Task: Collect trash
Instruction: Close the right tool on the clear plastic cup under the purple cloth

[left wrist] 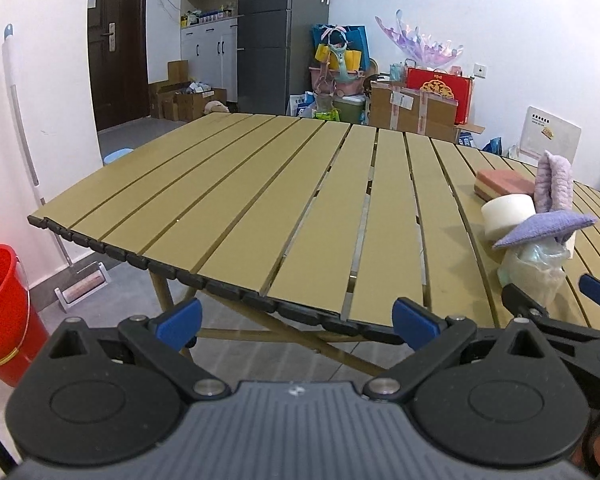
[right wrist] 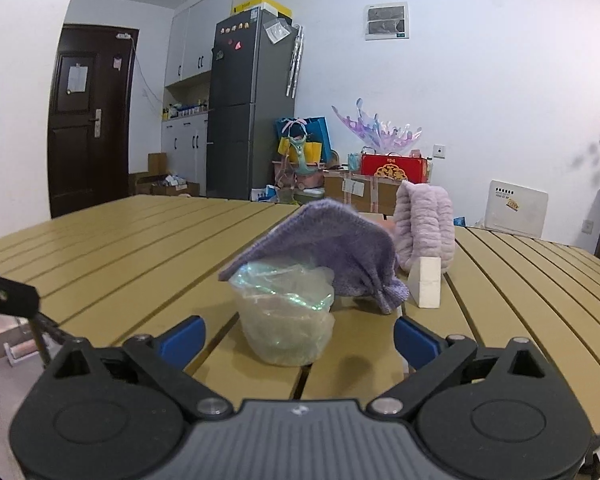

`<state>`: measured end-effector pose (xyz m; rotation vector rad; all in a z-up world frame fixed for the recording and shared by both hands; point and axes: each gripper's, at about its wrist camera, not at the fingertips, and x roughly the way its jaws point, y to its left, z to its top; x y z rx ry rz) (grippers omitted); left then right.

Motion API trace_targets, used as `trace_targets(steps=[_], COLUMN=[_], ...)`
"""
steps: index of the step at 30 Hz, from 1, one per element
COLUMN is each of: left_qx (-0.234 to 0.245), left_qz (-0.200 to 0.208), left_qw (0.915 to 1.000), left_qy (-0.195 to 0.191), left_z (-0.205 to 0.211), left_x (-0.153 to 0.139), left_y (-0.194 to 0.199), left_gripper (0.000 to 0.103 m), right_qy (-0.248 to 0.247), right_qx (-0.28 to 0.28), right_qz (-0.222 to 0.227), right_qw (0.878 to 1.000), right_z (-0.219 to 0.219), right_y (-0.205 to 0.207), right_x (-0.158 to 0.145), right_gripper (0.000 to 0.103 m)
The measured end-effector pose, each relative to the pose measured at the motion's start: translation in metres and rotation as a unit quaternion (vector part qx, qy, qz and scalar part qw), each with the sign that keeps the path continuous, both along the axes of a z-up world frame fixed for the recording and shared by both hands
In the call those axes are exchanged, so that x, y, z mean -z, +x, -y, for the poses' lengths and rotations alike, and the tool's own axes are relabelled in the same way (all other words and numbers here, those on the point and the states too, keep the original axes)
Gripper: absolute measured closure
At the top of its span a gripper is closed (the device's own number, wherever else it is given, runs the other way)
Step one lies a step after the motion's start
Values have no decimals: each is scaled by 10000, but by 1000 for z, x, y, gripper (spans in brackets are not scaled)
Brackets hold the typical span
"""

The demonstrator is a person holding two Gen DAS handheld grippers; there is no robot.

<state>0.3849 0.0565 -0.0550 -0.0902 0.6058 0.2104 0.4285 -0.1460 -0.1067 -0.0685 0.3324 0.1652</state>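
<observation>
Slatted tan worktop (left wrist: pixel 236 184), cluttered room behind. Left view alone shows red bucket (left wrist: pixel 0 312) on floor. Right gripper (right wrist: pixel 298 338) jaws apart around crumpled plastic bag (right wrist: pixel 286 320); left gripper (left wrist: pixel 298 320) apart, empty.

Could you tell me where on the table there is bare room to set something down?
The table is bare from its left edge across to the cup. It is crowded at the right: cup, purple cloth, white block, pink brick.

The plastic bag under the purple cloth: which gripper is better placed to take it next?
Right. The right gripper is open with the bag directly between its fingers. The left gripper is open too, but faces bare table, with the bag off to its side.
</observation>
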Motion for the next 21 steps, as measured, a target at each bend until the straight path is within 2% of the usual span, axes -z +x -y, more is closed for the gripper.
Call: trace_targets(steps=[5,9,11,13,15,16,21], left_qx=[-63,-99,-94,-96,-104,-102,-71], left_qz=[-11,-15,15,33,21,13,7], left_qw=[10000,9999,10000,9999,9999,9999,9999], left_qy=[47,16,25,30,36,42,78], left_z=[-7,-12,-12,-12,-12,-11,-7], left_x=[5,9,10,10,11,12,12], left_y=[6,10,11,12,12,12,9], left_gripper=[0,0,0,0,0,0,0], right_qy=[4,-9,-59,-125,-68,-6,268], right_qx=[-8,-39,-59,13,5,-44,-197], right_qz=[-37,18,36,20,-29,-58,-168], right_qw=[10000,10000,10000,9999,10000,10000,9993], right_z=[0,-4,-7,-10,-9,-8,-1], right_y=[16,24,27,30,31,31,27], right_x=[5,8,8,9,9,9,4], right_gripper=[11,23,33,56,59,63,68])
